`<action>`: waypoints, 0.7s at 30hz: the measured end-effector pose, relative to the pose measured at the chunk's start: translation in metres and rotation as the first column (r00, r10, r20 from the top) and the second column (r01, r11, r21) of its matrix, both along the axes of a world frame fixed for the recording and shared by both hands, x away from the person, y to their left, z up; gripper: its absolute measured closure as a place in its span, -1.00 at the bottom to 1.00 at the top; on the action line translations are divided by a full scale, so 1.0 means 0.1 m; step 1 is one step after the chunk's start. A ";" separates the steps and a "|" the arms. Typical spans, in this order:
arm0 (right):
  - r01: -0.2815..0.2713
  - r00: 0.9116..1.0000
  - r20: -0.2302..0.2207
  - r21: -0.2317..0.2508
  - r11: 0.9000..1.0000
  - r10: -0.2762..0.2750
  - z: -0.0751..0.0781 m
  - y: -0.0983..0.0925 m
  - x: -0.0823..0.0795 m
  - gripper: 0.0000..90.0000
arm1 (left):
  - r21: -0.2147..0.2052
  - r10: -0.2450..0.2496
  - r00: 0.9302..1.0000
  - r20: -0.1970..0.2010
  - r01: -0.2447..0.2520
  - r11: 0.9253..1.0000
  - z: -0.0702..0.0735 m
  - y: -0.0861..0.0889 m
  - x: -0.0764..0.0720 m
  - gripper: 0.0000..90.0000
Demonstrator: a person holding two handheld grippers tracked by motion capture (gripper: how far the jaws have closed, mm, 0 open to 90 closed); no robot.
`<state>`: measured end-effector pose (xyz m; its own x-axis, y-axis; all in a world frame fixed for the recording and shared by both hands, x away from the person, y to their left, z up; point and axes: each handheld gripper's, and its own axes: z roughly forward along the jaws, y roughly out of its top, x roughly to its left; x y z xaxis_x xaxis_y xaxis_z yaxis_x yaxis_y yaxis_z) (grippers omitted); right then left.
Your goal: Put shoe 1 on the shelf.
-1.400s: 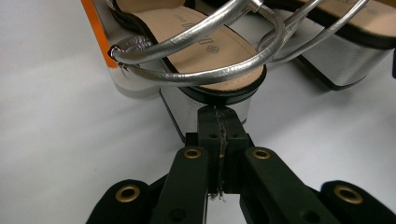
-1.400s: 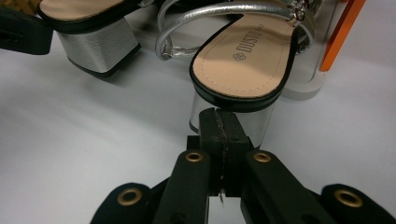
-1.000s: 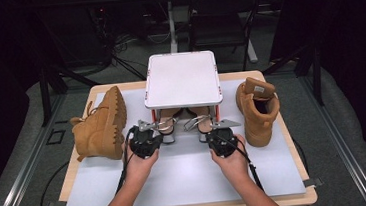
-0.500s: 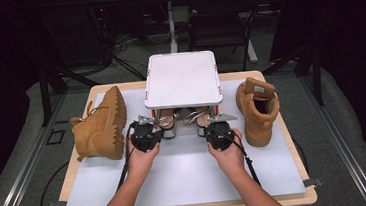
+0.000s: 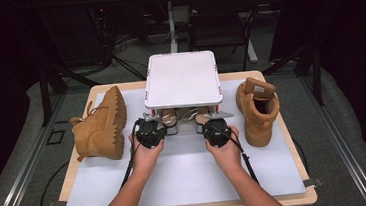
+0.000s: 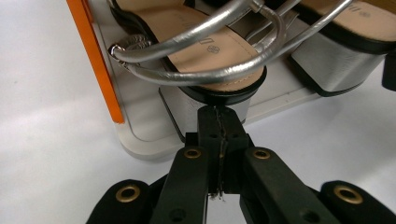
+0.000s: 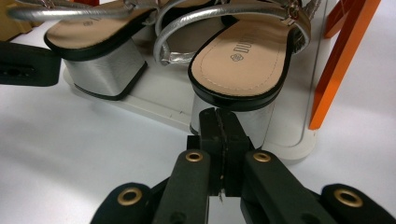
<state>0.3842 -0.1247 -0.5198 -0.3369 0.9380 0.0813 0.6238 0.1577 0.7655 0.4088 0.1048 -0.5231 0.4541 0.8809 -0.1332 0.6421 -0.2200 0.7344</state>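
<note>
Silver sandals (image 5: 185, 119), block-heeled, side by side on the bottom tray of a small white rack (image 5: 182, 78) with orange legs, at the middle of the worktop's (image 5: 178, 183) far half. Heels facing the near edge, straps looped loosely above the insoles.

Left sandal (image 6: 205, 60) just beyond the left gripper (image 6: 219, 116): jaws clenched on nothing, tips right at the heel block below the black sole rim, whether touching hard to tell. Right sandal (image 7: 243, 60) likewise just ahead of the right gripper (image 7: 218, 116), also clamped empty, tips at the silver heel.

Likely risks: with jaws shut, only pushing possible, so a forward nudge could shove the sandals deeper under the shelf or slide the light rack toward the far edge. Opening too late could skid tips off the smooth heel. Snagging a loose strap, or knocking an orange leg (image 6: 95, 60), could tip things.

Tan boots beyond: one (image 5: 100, 128) on its side near the left edge, one (image 5: 258, 111) upright near the right edge.
</note>
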 end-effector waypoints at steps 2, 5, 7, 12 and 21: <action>0.000 1.000 0.004 0.001 1.000 0.000 0.00 0.01 0.01 1.00 | -0.005 0.011 1.000 0.000 -0.011 1.000 -0.02 0.00 0.02 1.00; 0.002 1.000 0.003 0.003 1.000 -0.002 -0.01 0.03 0.03 1.00 | -0.011 0.012 1.000 -0.004 -0.012 1.000 -0.03 0.01 0.05 1.00; 0.000 1.000 0.004 -0.007 1.000 0.000 -0.02 0.04 0.04 1.00 | -0.014 0.022 1.000 -0.003 -0.022 1.000 -0.04 0.01 0.07 1.00; 0.013 1.000 0.000 -0.002 1.000 -0.013 -0.05 0.04 0.08 1.00 | -0.027 0.027 1.000 -0.006 -0.028 0.999 -0.06 0.02 0.09 1.00; 0.038 0.999 -0.005 -0.003 0.999 -0.038 -0.11 0.02 0.16 1.00 | -0.027 0.031 1.000 -0.004 -0.031 0.999 -0.09 0.00 0.12 1.00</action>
